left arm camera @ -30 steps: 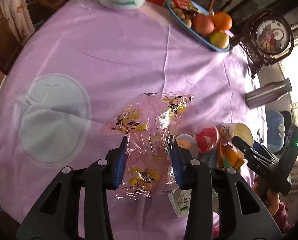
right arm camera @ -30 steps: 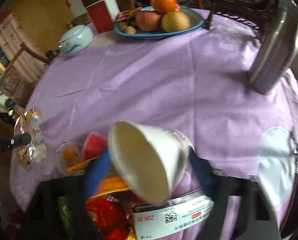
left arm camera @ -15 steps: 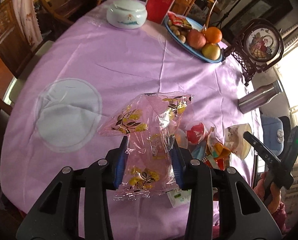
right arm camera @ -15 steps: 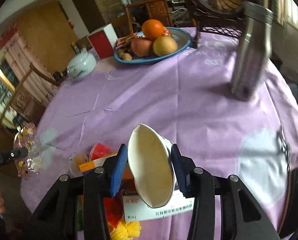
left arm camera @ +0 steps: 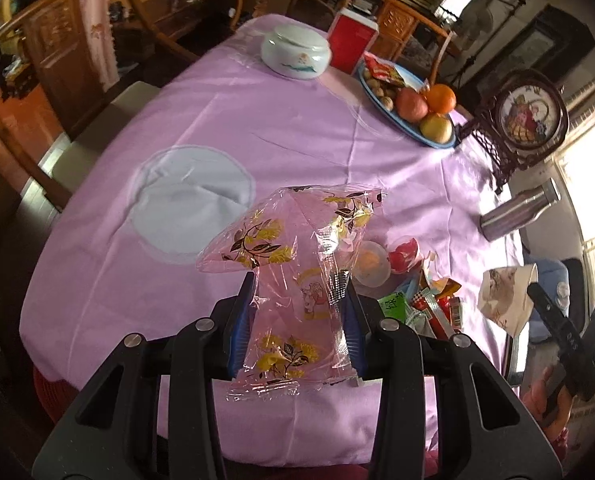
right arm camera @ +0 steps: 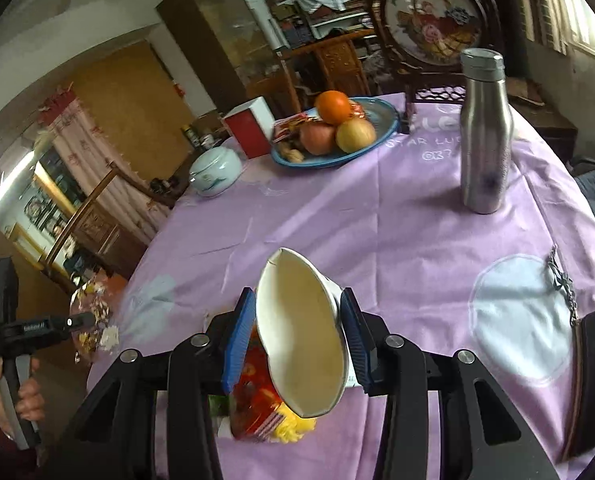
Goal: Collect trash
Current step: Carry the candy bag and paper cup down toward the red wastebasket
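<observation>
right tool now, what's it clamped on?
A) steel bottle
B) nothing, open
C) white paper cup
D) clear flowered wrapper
C: in the right wrist view the right tool has its blue pads pressed on either side of the white paper cup, squashing its mouth to an oval, tilted above the wrapper pile. The steel bottle stands upright on the table, and the clear flowered wrapper is in the left tool.
</observation>
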{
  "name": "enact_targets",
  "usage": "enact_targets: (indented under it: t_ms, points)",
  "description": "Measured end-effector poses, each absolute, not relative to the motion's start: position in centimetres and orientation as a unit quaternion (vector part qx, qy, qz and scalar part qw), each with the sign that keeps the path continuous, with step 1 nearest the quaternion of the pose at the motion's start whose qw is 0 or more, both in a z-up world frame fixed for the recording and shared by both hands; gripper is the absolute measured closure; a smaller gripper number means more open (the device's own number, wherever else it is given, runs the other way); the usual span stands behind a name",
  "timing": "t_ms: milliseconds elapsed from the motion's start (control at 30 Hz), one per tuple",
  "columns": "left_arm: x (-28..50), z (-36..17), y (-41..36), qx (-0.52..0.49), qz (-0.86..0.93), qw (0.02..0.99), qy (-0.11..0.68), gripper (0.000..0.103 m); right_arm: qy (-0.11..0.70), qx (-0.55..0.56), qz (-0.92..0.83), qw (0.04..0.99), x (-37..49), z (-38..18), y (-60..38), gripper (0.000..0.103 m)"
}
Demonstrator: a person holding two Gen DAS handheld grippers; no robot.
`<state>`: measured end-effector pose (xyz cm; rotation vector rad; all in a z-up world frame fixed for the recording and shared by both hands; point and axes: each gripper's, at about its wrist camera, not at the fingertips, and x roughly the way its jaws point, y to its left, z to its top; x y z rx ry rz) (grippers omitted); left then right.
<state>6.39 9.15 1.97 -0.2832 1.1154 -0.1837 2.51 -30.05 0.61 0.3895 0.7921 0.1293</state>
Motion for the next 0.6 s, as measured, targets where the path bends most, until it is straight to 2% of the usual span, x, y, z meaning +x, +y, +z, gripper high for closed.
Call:
enact_targets:
  t_ms: [300,333,367,500,567,600]
  points:
    - [0.5,1.0,15.8,-0.211,0.003,0.835,0.508,0.063,0.396,0.133,0.14,0.898,3.4,2.4,-25.7,0.059]
    - [-0.4,0.9,16.8,-0.22,0.018,0.834,0.505,0.063,0.398,0.122,0.157,0.895,3.8,2.6,-24.4,0.067]
    - [-1.6,0.6,18.3,-0.232,0.038,0.832,0.503,0.063,0.402,0.117,0.17,0.892,4.0,2.7,-23.6,0.086]
    - [-5.7,-0.5,23.8,-0.269,0.098,0.82,0.496,0.063,0.418,0.097,0.216,0.877,5.4,2.7,-19.2,0.088]
    - [-7.8,-1.7,26.9,-0.292,0.129,0.804,0.501,0.063,0.433,0.065,0.204,0.876,6.4,1.6,-16.8,0.096]
    - [-8.6,-2.1,27.9,-0.298,0.138,0.8,0.502,0.063,0.445,0.068,0.197,0.871,6.9,1.0,-16.3,0.096]
